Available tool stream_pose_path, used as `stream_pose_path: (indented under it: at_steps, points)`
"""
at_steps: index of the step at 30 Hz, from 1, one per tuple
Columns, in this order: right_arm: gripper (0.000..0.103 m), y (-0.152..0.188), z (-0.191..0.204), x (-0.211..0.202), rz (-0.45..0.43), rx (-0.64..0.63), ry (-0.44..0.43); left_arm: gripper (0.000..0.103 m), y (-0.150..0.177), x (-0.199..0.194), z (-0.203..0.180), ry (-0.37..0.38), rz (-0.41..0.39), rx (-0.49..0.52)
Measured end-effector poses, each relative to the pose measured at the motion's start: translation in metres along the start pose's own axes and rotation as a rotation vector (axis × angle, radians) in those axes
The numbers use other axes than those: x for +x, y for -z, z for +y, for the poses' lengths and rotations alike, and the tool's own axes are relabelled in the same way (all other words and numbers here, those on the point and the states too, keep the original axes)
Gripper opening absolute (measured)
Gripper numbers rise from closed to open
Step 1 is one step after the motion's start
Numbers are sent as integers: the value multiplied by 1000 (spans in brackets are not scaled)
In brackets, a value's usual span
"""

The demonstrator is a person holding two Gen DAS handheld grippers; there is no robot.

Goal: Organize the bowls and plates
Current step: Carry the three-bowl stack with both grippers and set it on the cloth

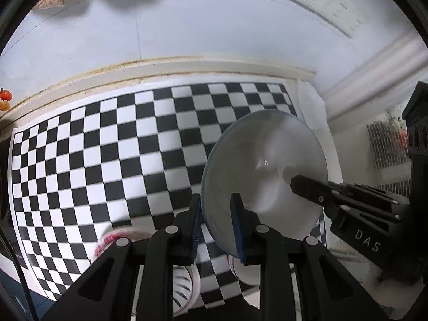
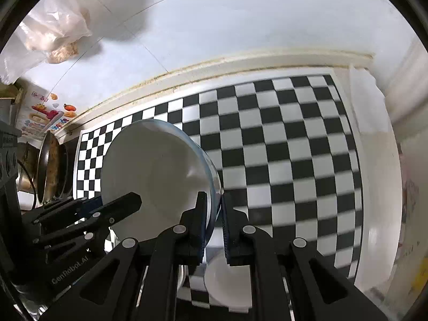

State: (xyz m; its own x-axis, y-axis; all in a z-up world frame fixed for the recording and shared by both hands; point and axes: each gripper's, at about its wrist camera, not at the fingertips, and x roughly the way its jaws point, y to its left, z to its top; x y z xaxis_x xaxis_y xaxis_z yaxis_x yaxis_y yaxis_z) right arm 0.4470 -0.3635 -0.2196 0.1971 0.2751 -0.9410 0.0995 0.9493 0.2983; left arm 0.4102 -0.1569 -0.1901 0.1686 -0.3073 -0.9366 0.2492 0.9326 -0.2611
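Gripping opposite edges of 1 white plate (image 1: pixel 263 165), both grippers hold it tilted above the checkered mat (image 1: pixel 107 147). The left gripper (image 1: pixel 218 227) has its 2 blue-padded jaws narrowly parted, straddling the plate's rim. The right gripper (image 2: pixel 214 222) has its jaws nearly closed, pinching the plate's blue-tinted rim between them. Below the plate, on the mat, sit a red-patterned bowl (image 1: pixel 107 243) and a white dish (image 2: pixel 227 281). A pan (image 2: pixel 49 165) stands near the mat's left edge.

A checkered mat (image 1: pixel 107 147) covers the counter below a white tiled wall (image 1: pixel 187 26).
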Motion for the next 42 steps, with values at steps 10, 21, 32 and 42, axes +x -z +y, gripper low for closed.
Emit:
stream_pose_path:
  at_steps: [10, 21, 32, 42]
  points:
    - [12, 89, -35, -4, 29, 82, 12, 19, 59, 17, -37, 11, 80, 85]
    - [12, 136, -76, 29, 98, 150, 26, 19, 91, 67, -57, -14, 182, 119]
    - [13, 140, -84, 57, 146, 159, 23, 19, 98, 93, -51, -44, 237, 107]
    - [13, 139, -85, 66, 177, 158, 55, 19, 100, 103, -52, -39, 257, 103]
